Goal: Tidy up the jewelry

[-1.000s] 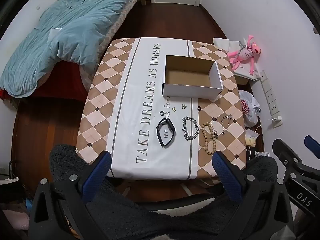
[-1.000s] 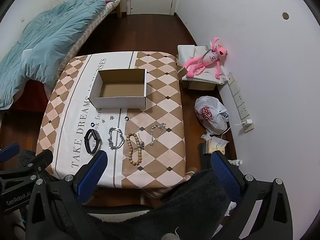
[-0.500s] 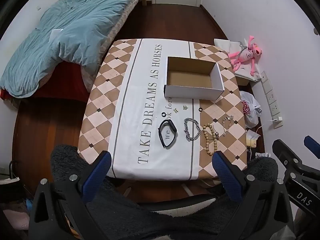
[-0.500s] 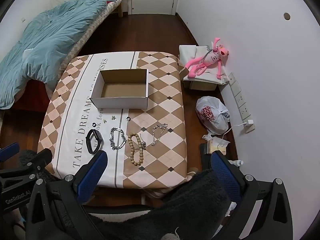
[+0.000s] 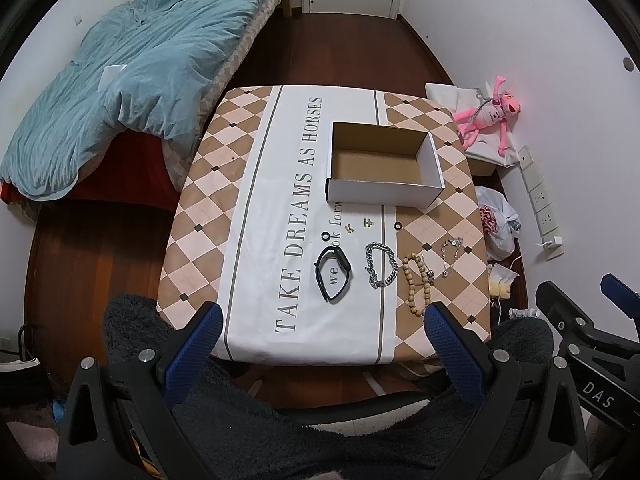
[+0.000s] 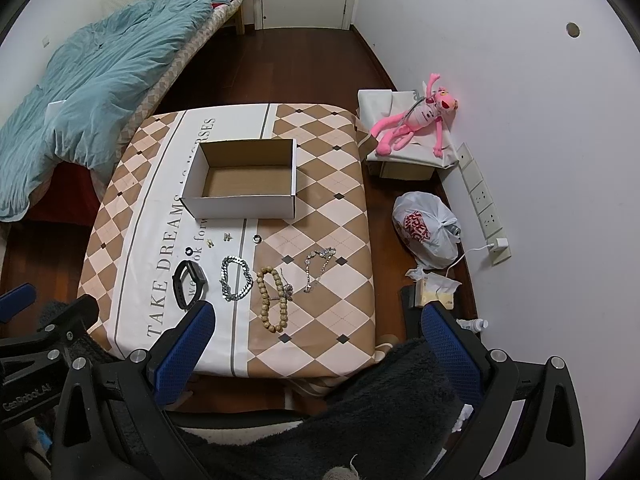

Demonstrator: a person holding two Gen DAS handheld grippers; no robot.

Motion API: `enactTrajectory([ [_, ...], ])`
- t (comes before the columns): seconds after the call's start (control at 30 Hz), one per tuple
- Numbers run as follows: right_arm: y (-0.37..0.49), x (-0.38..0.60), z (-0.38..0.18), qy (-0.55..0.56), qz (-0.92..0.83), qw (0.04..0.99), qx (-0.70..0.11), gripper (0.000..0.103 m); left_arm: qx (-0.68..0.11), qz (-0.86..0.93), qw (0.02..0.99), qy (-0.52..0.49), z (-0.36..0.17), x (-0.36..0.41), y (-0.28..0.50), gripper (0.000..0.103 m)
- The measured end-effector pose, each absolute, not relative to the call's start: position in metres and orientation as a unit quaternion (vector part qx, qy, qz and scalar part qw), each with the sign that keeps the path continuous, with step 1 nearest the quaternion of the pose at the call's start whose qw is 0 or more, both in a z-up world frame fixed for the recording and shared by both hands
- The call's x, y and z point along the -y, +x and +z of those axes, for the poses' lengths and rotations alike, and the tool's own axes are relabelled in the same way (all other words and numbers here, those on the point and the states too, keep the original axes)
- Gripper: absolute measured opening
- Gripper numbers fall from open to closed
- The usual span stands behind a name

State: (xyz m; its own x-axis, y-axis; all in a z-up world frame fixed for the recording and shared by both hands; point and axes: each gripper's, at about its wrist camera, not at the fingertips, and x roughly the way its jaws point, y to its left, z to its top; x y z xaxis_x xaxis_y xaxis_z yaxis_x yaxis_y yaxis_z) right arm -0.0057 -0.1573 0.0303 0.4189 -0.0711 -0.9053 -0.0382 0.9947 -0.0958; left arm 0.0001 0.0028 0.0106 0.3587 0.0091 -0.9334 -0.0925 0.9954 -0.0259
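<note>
An empty white cardboard box stands on the checked tablecloth. In front of it lie a black band, a silver chain bracelet, a wooden bead bracelet, a thin silver bracelet, two small black rings and small gold pieces. My left gripper and right gripper are both open and empty, held high above the table's near edge.
A bed with a teal duvet stands left of the table. A pink plush toy lies on a box at the right wall, with a white plastic bag and wall sockets near it. Dark fuzzy sleeves show below both grippers.
Both views have shifted slightly; the table and jewelry sit a little nearer and more centred. Nothing on the table has moved. Both grippers stay open.
</note>
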Motion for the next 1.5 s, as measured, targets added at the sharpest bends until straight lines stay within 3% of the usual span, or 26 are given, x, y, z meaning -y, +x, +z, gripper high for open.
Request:
enactTrajectory([
  [1.5, -0.0054, 0.1552, 0.0371, -0.047, -0.009, 0.843, -0.535, 0.103, -0.561, 0.028, 0.826, -0.038, 0.0167, -0.0013, 0.0023, 0.103],
])
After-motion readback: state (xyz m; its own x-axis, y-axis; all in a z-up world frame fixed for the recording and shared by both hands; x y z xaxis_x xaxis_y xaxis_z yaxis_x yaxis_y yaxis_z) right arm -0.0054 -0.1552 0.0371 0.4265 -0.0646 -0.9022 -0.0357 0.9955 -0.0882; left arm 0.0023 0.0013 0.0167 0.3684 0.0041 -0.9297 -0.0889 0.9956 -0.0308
